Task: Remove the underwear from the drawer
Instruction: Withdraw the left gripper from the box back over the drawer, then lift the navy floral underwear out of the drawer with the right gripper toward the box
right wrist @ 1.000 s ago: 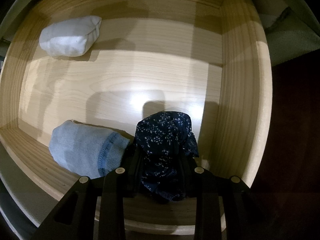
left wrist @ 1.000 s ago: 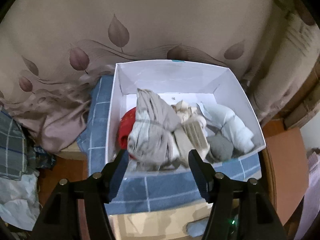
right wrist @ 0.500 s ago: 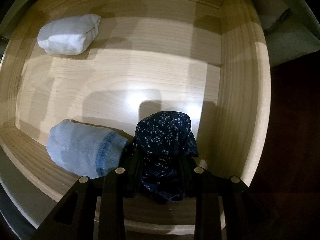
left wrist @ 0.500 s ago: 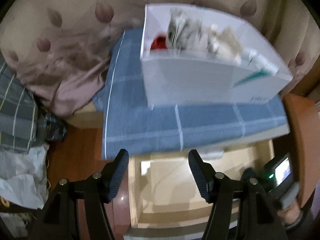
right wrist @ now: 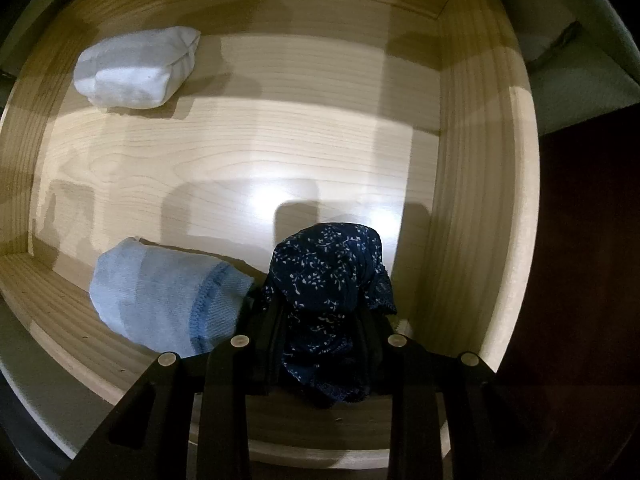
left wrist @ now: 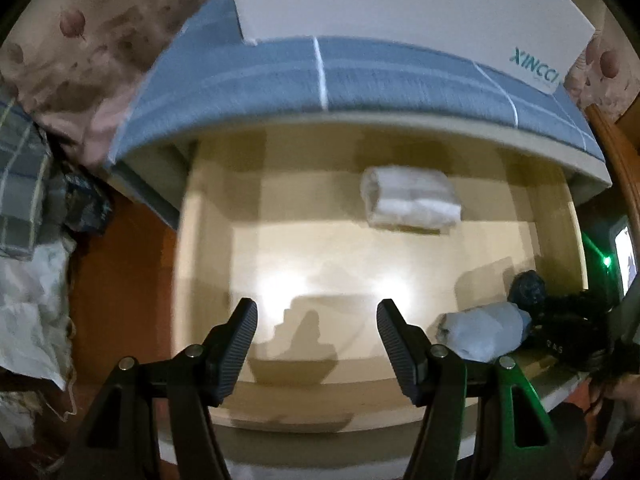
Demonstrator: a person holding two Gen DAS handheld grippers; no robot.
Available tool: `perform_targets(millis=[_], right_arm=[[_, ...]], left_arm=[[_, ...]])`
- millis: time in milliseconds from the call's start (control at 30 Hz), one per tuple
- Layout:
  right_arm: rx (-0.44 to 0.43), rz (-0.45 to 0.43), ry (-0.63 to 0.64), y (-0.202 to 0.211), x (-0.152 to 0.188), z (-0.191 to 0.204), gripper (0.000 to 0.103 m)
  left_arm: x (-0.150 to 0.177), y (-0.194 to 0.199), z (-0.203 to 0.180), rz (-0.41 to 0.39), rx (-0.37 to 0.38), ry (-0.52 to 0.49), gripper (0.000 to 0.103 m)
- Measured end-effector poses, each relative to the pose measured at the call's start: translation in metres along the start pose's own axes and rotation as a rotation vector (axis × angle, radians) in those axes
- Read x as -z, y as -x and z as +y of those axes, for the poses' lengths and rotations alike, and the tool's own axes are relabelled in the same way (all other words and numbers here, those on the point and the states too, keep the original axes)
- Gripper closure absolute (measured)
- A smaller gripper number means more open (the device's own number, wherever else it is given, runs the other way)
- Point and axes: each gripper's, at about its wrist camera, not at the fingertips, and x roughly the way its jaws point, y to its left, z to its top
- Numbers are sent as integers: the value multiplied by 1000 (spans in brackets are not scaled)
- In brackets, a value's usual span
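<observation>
Right hand-held gripper [right wrist: 320, 316] is clamped on the bunched navy underwear with a small white floral print [right wrist: 328, 276], in the front right corner of the open pale wooden drawer [right wrist: 480, 200]; fabric is crumpled, with a lacy edge hanging below the jaws. Rolled light-blue knit sock [right wrist: 160, 300] lies touching it along the front wall. Folded white cloth bundle [right wrist: 136, 68] sits near the back left corner. Left hand-held gripper [left wrist: 316, 320] hangs over the drawer, jaws wide apart, nothing between them. White cardboard box [left wrist: 400, 0] sits on a blue checked cloth [left wrist: 360, 76] above the drawer.

wooden drawer [right wrist: 472, 168] holds white bundle [right wrist: 136, 68], blue bundle [right wrist: 168, 300].
</observation>
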Motion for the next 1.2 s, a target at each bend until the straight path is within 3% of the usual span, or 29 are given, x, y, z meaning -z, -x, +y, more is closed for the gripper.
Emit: perform_targets(millis=[300,667,1200], right_arm=[[-4,0,-1,1,1,0,77],[-1,-15,-2,0,5,-1,77],[56,-56,1,8,11,10,80]], left_arm=[[11,-23,6,35,0,82,39],[15,-17,-3,-25,-59,52,39],[14,-15,6,-44,-47,113,39]])
